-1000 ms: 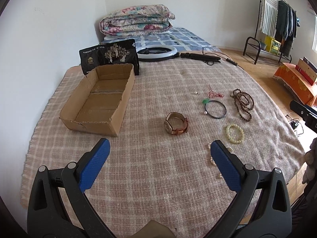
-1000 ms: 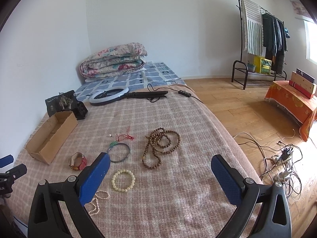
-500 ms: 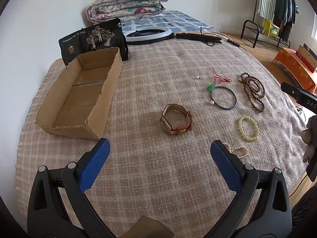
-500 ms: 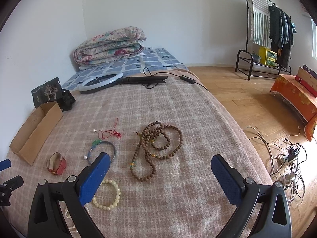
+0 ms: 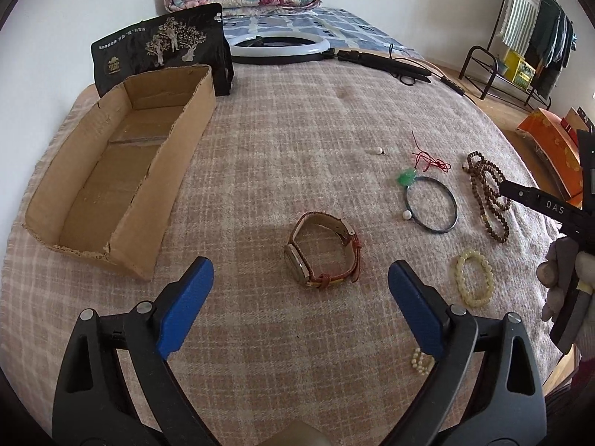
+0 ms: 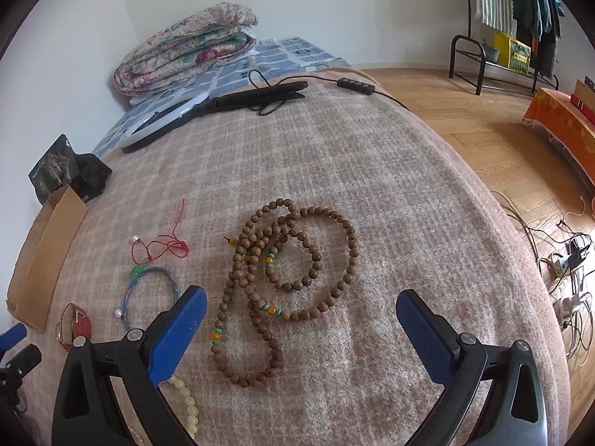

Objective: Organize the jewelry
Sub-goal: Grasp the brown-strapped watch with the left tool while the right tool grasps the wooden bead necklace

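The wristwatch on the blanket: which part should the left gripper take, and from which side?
Probably the buckled strap loop of the wristwatch, from above. It lies on its side on the blanket, case toward the camera, so the band stands up as a narrow arch. The left gripper, its jaws closing with nothing between them, could straddle it.

Pink plaid blanket (image 6: 390, 193), brown beads (image 6: 297, 271), blue-padded tongs (image 6: 297, 319).

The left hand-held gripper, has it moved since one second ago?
Yes. The left hand-held gripper has come forward and lower toward the watch; the cardboard box now looks larger and nearer. Its jaws are closing, with nothing between them.
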Tool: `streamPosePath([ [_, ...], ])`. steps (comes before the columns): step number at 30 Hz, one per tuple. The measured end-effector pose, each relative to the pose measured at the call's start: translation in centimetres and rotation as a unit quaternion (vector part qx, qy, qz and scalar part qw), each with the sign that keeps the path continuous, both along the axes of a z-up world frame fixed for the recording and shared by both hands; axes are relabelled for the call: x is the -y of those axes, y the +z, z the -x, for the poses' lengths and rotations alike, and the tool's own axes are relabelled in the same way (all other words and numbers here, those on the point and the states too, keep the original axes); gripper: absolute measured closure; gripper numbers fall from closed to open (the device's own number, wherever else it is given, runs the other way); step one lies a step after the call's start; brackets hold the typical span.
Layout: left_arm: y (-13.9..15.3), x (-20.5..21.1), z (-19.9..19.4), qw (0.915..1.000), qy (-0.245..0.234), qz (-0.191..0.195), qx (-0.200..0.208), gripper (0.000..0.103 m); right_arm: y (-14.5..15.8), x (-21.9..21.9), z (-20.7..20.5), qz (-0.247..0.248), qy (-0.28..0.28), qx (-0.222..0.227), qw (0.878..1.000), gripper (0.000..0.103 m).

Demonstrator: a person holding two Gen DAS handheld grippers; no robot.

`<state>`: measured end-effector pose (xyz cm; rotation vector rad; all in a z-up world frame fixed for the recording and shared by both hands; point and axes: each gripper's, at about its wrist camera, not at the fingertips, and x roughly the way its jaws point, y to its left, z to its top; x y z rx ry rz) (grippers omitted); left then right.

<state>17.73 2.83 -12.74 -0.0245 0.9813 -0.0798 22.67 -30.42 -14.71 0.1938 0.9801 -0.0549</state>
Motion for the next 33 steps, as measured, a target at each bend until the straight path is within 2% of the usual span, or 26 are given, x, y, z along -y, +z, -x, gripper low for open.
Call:
streamPosePath([
  [5, -1.3, 0.2, -1.3, 0.9998, 0.008, 0.004, -0.016, 0.025, -1.3, 0.3, -1.6, -0.013, -0.005, -0.023, 1.000, 0.000],
  [8, -1.9, 0.1, -2.0, 0.9996, 0.015, 0.003, -0.024, 0.031, -2.1, 0.3, -2.2, -0.021, -0.013, -0.038, 0.999, 0.000],
  [12, -2.5, -0.5, -2.6, 0.9991, 0.029, 0.003, -0.031, 0.033, -2.5, -0.3, -2.9, -0.002, -0.010, -0.043, 0.999, 0.000],
  [14, -2.9, -0.8, -2.9, 0.9987, 0.033, 0.005, -0.039, 0.041, -2.7, -0.6, -3.2, 0.006, -0.007, -0.044, 0.999, 0.000],
  [19, -4.1, -1.5, -3.6, 0.9976, 0.040, 0.006, -0.056, 0.049, -2.9, -1.9, -3.6, 0.028, 0.013, -0.047, 0.998, 0.000],
  [24, -4.8, -1.4, -4.0, 0.9973, 0.039, 0.003, -0.062, 0.053, -3.5, -3.5, -4.1, 0.080, 0.030, -0.055, 0.995, 0.000],
  [27, -4.9, -1.3, -4.2, 0.9974, 0.038, 0.003, -0.061, 0.057, -3.4, -3.5, -4.3, 0.079, 0.029, -0.055, 0.995, 0.000],
  [29, -4.9, -1.3, -4.2, 0.9976, 0.036, 0.002, -0.060, 0.064, -3.3, -3.5, -4.3, 0.082, 0.031, -0.053, 0.995, 0.005],
  [32, -4.9, -1.1, -4.2, 0.9978, 0.032, 0.002, -0.059, 0.073, -2.8, -3.6, -4.1, 0.077, 0.037, -0.047, 0.995, 0.022],
  [33, -4.9, -1.1, -4.2, 0.9978, 0.032, 0.002, -0.058, 0.075, -2.7, -3.5, -4.2, 0.074, 0.039, -0.046, 0.995, 0.032],
])
